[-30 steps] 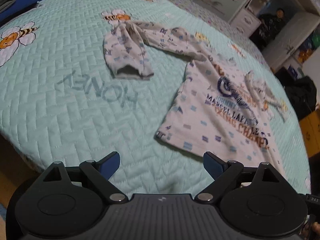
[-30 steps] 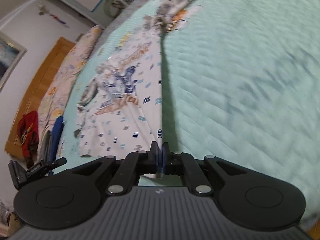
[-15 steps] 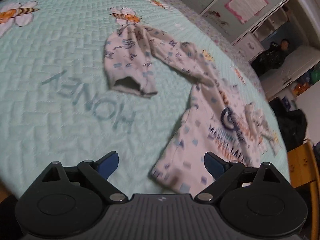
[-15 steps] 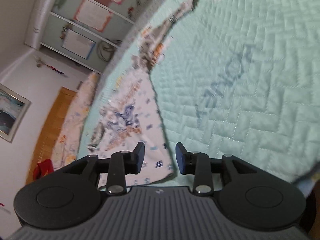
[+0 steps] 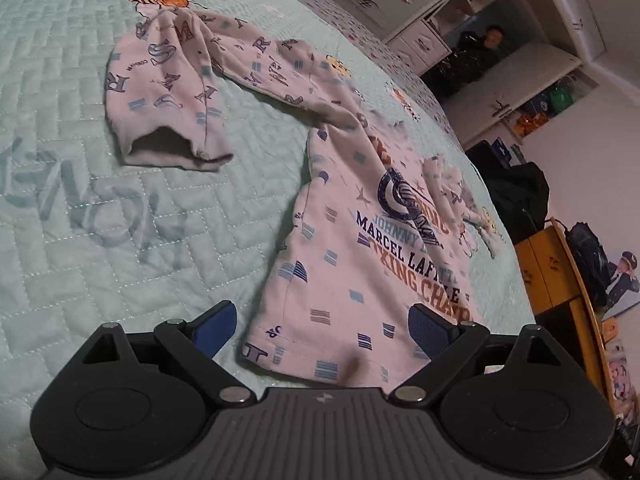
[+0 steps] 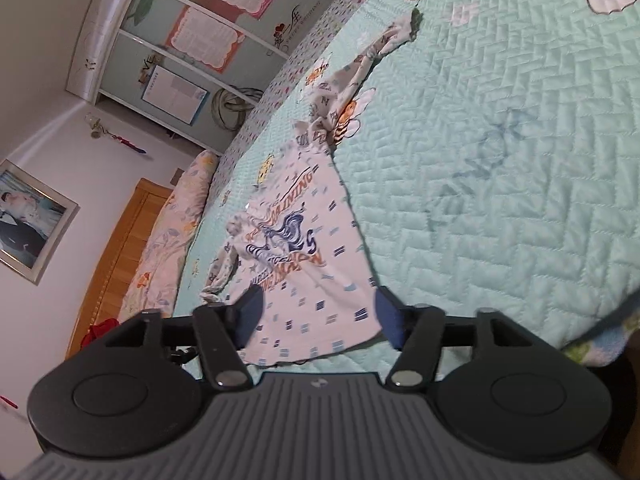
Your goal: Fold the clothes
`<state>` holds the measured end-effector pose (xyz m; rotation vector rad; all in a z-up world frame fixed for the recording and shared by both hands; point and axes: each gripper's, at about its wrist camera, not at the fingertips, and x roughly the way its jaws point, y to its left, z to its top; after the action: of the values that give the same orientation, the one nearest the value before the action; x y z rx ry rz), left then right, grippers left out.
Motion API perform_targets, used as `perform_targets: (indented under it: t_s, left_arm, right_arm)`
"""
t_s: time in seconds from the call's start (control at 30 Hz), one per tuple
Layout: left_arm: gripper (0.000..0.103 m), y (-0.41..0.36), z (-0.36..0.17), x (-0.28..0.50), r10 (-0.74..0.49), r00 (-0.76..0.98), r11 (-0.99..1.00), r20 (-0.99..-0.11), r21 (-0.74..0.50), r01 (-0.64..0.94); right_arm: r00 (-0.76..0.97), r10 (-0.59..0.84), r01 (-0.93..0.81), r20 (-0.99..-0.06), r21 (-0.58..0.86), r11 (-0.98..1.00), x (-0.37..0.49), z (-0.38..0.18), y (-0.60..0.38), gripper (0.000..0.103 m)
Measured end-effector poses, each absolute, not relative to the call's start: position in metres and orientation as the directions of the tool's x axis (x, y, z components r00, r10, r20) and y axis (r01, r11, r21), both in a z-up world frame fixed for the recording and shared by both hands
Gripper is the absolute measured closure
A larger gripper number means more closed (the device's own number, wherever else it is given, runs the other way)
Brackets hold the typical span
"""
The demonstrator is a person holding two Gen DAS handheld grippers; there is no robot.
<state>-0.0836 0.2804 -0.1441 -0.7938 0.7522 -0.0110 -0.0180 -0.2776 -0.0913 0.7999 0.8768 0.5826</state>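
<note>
A white long-sleeved shirt (image 5: 360, 240) with blue and orange print lies face up on the mint quilted bedspread (image 5: 100, 220). One sleeve (image 5: 168, 92) is stretched out to the far left, its cuff turned back toward me. My left gripper (image 5: 323, 328) hovers over the shirt's near hem corner, its jaws wide and closing slightly, with the pads off the cloth. In the right wrist view the shirt (image 6: 304, 260) runs away from my right gripper (image 6: 319, 316). Its jaws are opening over the hem, and the cloth lies loose under them.
The bedspread (image 6: 500, 160) stretches wide beside the shirt, and its edge (image 6: 600, 332) drops off at lower right. A pillow (image 6: 172, 232) and wooden headboard (image 6: 120, 248) lie beyond. Wardrobe shelves, a seated person (image 5: 486, 40) and a wooden cabinet (image 5: 560, 272) stand past the bed.
My right gripper, shut on the shirt's hem a second ago, has opened and let it drop onto the bed. My left gripper has moved closer to the hem corner and tilted down.
</note>
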Motion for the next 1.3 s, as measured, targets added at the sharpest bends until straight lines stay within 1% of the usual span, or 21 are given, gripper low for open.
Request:
perform_targets:
  t_s: [0.03,0.07,0.1,0.13,0.17,0.2,0.27,0.3,0.4,0.53,0.63,0.77,0.9,0.93,0.97,1.03,1.1,1.17,1.23,1.3]
  left_arm:
    - [0.026,0.281,-0.145,-0.082,-0.278,0.74,0.719,-0.612,-0.644,-0.263]
    - [0.043,0.282,-0.147,-0.08,-0.272,0.735,0.721,-0.621,-0.637,-0.271]
    - [0.054,0.284,-0.148,-0.078,-0.26,0.728,0.722,-0.634,-0.628,-0.289]
    - [0.075,0.287,-0.15,-0.077,-0.249,0.72,0.722,-0.648,-0.62,-0.308]
    - [0.085,0.289,-0.151,-0.077,-0.242,0.712,0.721,-0.659,-0.614,-0.323]
    - [0.086,0.289,-0.151,-0.078,-0.24,0.708,0.725,-0.664,-0.608,-0.325]
    - [0.097,0.288,-0.149,-0.08,-0.237,0.707,0.736,-0.666,-0.598,-0.317]
    - [0.098,0.285,-0.146,-0.082,-0.235,0.71,0.741,-0.664,-0.595,-0.311]
    - [0.1,0.278,-0.135,-0.092,-0.24,0.718,0.75,-0.654,-0.595,-0.291]
    - [0.1,0.272,-0.113,-0.117,-0.231,0.691,0.784,-0.685,-0.552,-0.285]
    - [0.1,0.286,-0.109,-0.133,-0.156,0.668,0.811,-0.727,-0.481,-0.334]
    - [0.1,0.307,-0.122,-0.13,-0.103,0.639,0.804,-0.762,-0.442,-0.398]
    - [0.098,0.294,-0.118,-0.119,-0.153,0.636,0.83,-0.756,-0.448,-0.333]
    - [0.096,0.29,-0.117,-0.116,-0.144,0.632,0.839,-0.762,-0.432,-0.331]
    - [0.091,0.288,-0.116,-0.115,-0.121,0.622,0.846,-0.773,-0.408,-0.343]
    - [0.089,0.289,-0.115,-0.118,-0.067,0.609,0.841,-0.79,-0.373,-0.392]
    - [0.085,0.29,-0.113,-0.124,-0.019,0.603,0.83,-0.797,-0.349,-0.435]
    - [0.075,0.286,-0.107,-0.133,0.012,0.619,0.831,-0.785,-0.337,-0.443]
    - [0.074,0.276,-0.097,-0.142,0.035,0.644,0.857,-0.764,-0.309,-0.413]
    - [0.07,0.259,-0.087,-0.148,0.027,0.673,0.896,-0.739,-0.281,-0.344]
  right_arm:
    - [0.517,0.732,-0.128,-0.443,0.806,0.578,-0.019,-0.091,-0.276,0.035]
    - [0.513,0.735,-0.131,-0.444,0.806,0.578,-0.019,-0.091,-0.274,0.035]
    - [0.511,0.736,-0.132,-0.444,0.805,0.578,-0.021,-0.09,-0.272,0.035]
    - [0.51,0.736,-0.132,-0.445,0.805,0.578,-0.023,-0.089,-0.271,0.035]
    - [0.512,0.733,-0.13,-0.447,0.803,0.581,-0.024,-0.088,-0.272,0.035]
    - [0.515,0.73,-0.128,-0.45,0.801,0.584,-0.025,-0.087,-0.272,0.034]
    - [0.521,0.723,-0.122,-0.454,0.798,0.59,-0.026,-0.086,-0.272,0.034]
    - [0.525,0.719,-0.119,-0.456,0.797,0.592,-0.027,-0.085,-0.272,0.034]
    - [0.533,0.707,-0.109,-0.465,0.791,0.602,-0.03,-0.084,-0.275,0.033]
    - [0.539,0.696,-0.111,-0.474,0.779,0.617,-0.034,-0.082,-0.277,0.033]
    - [0.539,0.696,-0.121,-0.474,0.775,0.62,-0.036,-0.083,-0.277,0.033]
    - [0.503,0.712,-0.119,-0.49,0.777,0.619,-0.034,-0.095,-0.267,0.032]
    - [0.47,0.707,-0.152,-0.529,0.74,0.655,-0.033,-0.102,-0.25,0.032]
    - [0.463,0.704,-0.168,-0.539,0.726,0.667,-0.032,-0.103,-0.246,0.032]
    - [0.456,0.697,-0.22,-0.554,0.689,0.691,-0.034,-0.1,-0.238,0.031]
    - [0.443,0.68,-0.327,-0.584,0.601,0.729,-0.039,-0.093,-0.219,0.028]
    - [0.435,0.66,-0.429,-0.613,0.503,0.75,-0.043,-0.086,-0.2,0.028]
    - [0.438,0.632,-0.562,-0.639,0.354,0.747,-0.056,-0.08,-0.174,0.028]
    - [0.45,0.599,-0.677,-0.662,0.185,0.712,-0.069,-0.076,-0.146,0.028]
    - [0.463,0.571,-0.765,-0.678,0.02,0.644,-0.08,-0.077,-0.118,0.026]
